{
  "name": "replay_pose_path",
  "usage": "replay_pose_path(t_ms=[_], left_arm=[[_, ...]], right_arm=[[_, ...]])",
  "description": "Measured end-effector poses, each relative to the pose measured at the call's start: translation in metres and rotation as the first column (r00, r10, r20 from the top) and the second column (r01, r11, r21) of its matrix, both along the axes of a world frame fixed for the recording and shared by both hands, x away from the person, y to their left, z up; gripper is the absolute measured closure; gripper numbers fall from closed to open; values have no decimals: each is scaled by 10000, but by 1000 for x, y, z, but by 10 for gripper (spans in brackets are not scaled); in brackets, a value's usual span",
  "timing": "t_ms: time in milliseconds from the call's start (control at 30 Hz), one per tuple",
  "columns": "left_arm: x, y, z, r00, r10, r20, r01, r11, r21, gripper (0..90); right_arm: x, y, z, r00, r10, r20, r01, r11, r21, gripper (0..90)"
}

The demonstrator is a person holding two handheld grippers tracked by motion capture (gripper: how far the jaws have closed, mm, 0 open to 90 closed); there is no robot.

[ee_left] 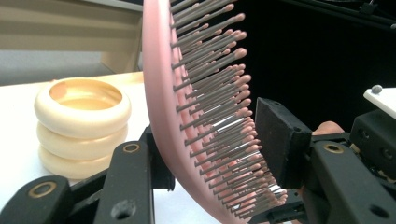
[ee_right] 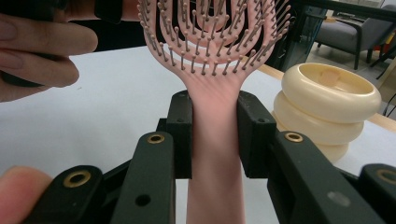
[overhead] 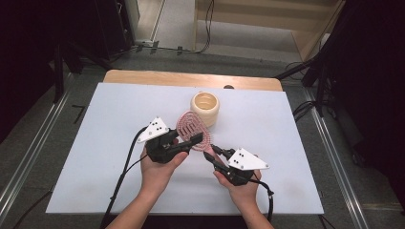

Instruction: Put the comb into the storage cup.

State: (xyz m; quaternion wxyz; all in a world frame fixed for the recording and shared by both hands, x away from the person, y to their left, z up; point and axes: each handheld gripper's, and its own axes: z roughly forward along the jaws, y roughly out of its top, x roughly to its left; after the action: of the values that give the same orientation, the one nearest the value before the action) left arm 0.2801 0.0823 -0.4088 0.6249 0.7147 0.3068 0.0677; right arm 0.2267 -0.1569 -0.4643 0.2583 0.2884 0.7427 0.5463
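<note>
A pink hairbrush (overhead: 192,125) is held above the white table (overhead: 95,143), just in front of a cream ribbed cup (overhead: 205,108) that stands upright toward the table's far edge. The cup is built of three stacked rings, and from above and from the right gripper view (ee_right: 327,100) its hollow looks empty; only a small notch shows on the inner wall.

The right gripper (overhead: 213,155), on the person's side of the cup, has its jaws pressed against both sides of the brush's handle (ee_right: 215,140), gripping it firmly. The left gripper (overhead: 191,141) reaches in across the brush's head: in the left gripper view one jaw sits behind the pink back (ee_left: 159,93), the other faces the bristle tips (ee_left: 233,93). The jaws stand fairly wide; whether the pad touches the bristles I cannot tell.

Each hand (overhead: 157,169) wraps its gripper's body, cables trailing toward the near edge.
</note>
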Motion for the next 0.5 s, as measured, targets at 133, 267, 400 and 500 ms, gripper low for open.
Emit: replay_pose_path(t_ms=[133, 267, 400, 500], left_arm=[[1, 0, 0, 9997, -69, -251, 69, 10000, -6, 561], [0, 1, 2, 9993, -307, -228, 307, 9995, -15, 607], [0, 2, 3, 9986, -483, -233, 482, 9988, -25, 630], [2, 3, 4, 9972, -606, -446, 601, 9981, -126, 642]], right_arm=[[0, 1, -1, 10000, -74, -1, 74, 10000, -26, 675], [0, 1, -5, 10000, -80, 46, 80, 10000, 3, 675], [-1, 3, -6, 9999, -99, 60, 100, 9999, -28, 674], [0, 4, -9, 9999, -110, 58, 110, 9999, 1, 674]])
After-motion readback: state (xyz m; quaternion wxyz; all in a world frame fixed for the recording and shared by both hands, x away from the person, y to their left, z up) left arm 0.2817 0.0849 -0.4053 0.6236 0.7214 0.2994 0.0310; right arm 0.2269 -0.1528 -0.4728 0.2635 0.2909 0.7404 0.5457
